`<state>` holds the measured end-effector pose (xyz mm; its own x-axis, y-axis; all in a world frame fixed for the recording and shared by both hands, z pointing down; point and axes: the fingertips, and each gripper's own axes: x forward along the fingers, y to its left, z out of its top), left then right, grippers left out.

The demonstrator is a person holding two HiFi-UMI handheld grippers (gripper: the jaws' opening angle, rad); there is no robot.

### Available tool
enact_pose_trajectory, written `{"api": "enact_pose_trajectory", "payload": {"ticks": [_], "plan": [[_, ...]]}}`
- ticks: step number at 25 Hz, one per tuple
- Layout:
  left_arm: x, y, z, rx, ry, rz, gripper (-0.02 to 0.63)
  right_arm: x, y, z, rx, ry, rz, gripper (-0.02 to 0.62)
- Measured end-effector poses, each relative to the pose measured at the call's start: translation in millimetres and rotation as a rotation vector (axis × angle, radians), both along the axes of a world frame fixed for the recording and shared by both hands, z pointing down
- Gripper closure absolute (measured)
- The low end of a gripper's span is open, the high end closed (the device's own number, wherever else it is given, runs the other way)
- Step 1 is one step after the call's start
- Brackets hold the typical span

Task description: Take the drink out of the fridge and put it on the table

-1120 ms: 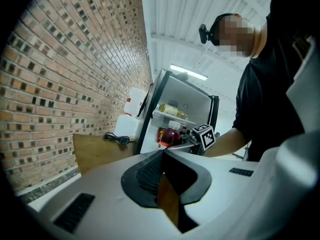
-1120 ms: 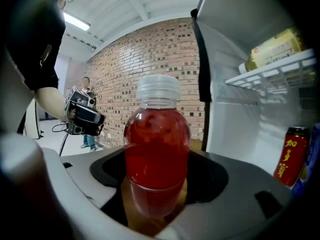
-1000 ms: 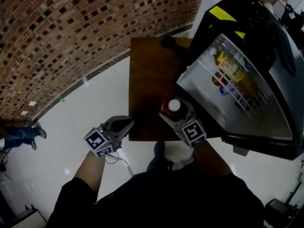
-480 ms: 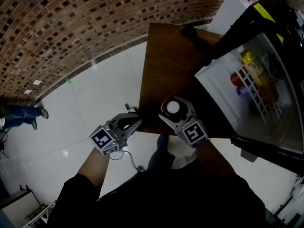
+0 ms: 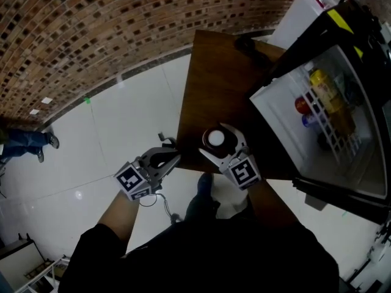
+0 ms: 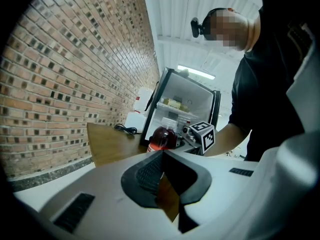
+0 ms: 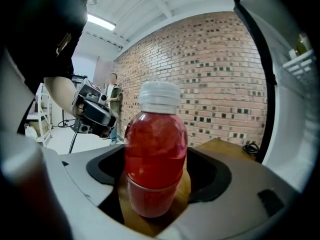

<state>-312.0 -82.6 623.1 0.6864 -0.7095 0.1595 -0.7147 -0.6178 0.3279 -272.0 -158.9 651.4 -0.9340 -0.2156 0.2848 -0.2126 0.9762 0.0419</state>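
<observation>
Right gripper: jaws opening, spread wide around the red drink bottle. A dark gap shows on each side between pads and bottle, so no pinch. The bottle stands upright on the near end of the wooden table, white cap on.

Left gripper: jaws pressed together at the tips, nothing between them; held off the table's near-left corner, over the white floor.

Fridge stands open just right of the table.

Hard to see: head view gives only the bottle's cap. Bottle's base hidden behind the right gripper's body. Fridge cut off at the frame's right edge; its shelf contents blurred.
</observation>
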Motion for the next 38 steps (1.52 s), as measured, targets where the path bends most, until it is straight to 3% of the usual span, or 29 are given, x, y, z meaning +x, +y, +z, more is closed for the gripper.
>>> {"api": "enact_pose_trajectory", "payload": {"ticks": [8,14,18,24,30,38], "plan": [[33.1,17.5,-42.5,0.027,-0.004,0.028,0.614,61.4,16.1,-37.9,-0.036,-0.003,0.006,0.202],[90.4,21.5,-85.2,0.061,0.008,0.059,0.614,126.8,49.8,-76.1,-0.107,-0.035,-0.028,0.359],[153.4,28.2,-106.1,0.076,0.009,0.077,0.614,184.9,72.2,-102.9,-0.107,-0.073,-0.03,0.42],[256.9,29.3,-131.0,0.12,-0.01,0.104,0.614,284.4,106.1,-130.8,-0.105,-0.138,-0.046,0.606],[340.7,43.5,-169.0,0.116,0.001,0.134,0.614,396.7,130.3,-173.1,-0.136,-0.168,0.044,0.612],[426.7,52.7,-191.4,0.11,-0.049,0.184,0.614,550.6,133.6,-206.3,-0.16,-0.189,0.233,0.612]]}}
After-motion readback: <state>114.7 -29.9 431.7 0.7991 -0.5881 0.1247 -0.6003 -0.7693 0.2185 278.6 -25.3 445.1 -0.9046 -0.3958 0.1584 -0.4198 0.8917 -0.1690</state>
